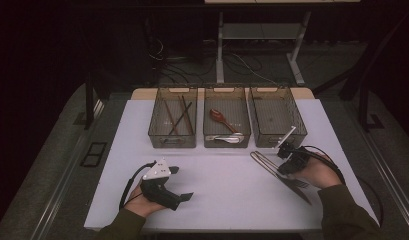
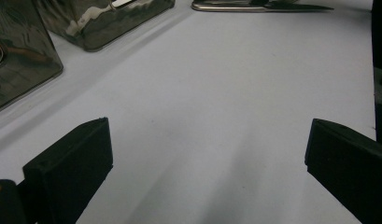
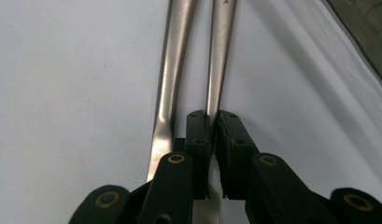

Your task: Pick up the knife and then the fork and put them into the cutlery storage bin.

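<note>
Two long metal utensils (image 1: 266,163) lie side by side on the white table (image 1: 227,200) at the right, in front of the right basket. My right gripper (image 1: 288,167) is shut on the handle of one utensil (image 3: 220,56). The other handle (image 3: 172,70) lies just beside the jaws, outside them. Fork tines (image 1: 300,184) show near the person's right hand. My left gripper (image 1: 180,183) rests at the front left, jaws wide open over bare table (image 2: 207,158). Far ahead of it lie the utensils (image 2: 254,6).
Three clear mesh baskets stand in a row at the back. The left basket (image 1: 153,134) holds dark chopsticks (image 1: 178,117), the middle basket (image 1: 207,138) holds a wooden spoon (image 1: 219,117) and a metal one, and the right basket (image 1: 297,125) looks nearly bare.
</note>
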{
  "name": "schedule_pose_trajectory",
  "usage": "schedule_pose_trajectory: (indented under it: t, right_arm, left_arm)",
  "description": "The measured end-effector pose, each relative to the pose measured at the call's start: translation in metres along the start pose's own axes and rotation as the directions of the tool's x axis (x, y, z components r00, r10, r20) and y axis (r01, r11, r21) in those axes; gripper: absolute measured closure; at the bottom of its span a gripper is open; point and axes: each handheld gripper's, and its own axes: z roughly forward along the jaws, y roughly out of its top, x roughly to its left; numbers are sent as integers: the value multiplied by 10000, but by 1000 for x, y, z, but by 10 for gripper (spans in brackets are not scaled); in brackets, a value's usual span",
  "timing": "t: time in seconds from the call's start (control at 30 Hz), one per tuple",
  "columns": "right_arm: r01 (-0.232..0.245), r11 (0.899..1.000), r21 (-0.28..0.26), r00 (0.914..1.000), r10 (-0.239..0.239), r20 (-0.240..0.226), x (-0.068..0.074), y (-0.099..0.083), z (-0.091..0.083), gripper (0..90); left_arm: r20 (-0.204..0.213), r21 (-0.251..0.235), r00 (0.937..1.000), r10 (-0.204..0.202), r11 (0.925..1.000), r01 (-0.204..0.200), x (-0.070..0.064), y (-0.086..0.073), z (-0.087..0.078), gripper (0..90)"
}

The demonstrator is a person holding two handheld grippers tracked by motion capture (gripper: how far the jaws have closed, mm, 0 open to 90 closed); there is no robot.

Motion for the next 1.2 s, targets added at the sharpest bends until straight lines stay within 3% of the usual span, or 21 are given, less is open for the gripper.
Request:
schedule_pose_trajectory:
  t: [0.23,0.43,0.6,1.2]
  right_arm:
    - [-16,9999,-112,10000,16,7,-2,-2,-2,841]
    - [-395,9948,-935,9992,387,-107,-12,-13,-13,841]
    - [-536,9916,-1175,9985,525,-130,-16,-21,-16,841]
    - [-886,9634,-2529,9959,816,-379,-27,-37,-44,841]
  left_arm:
    - [14,-34,10000,-6,10000,6,0,0,0,2]
    - [11,-43,10000,-1,10000,1,0,0,-1,2]
    - [-8,-42,10000,22,10000,-22,0,0,-1,2]
    - [0,-50,10000,45,10000,-45,0,0,-1,2]
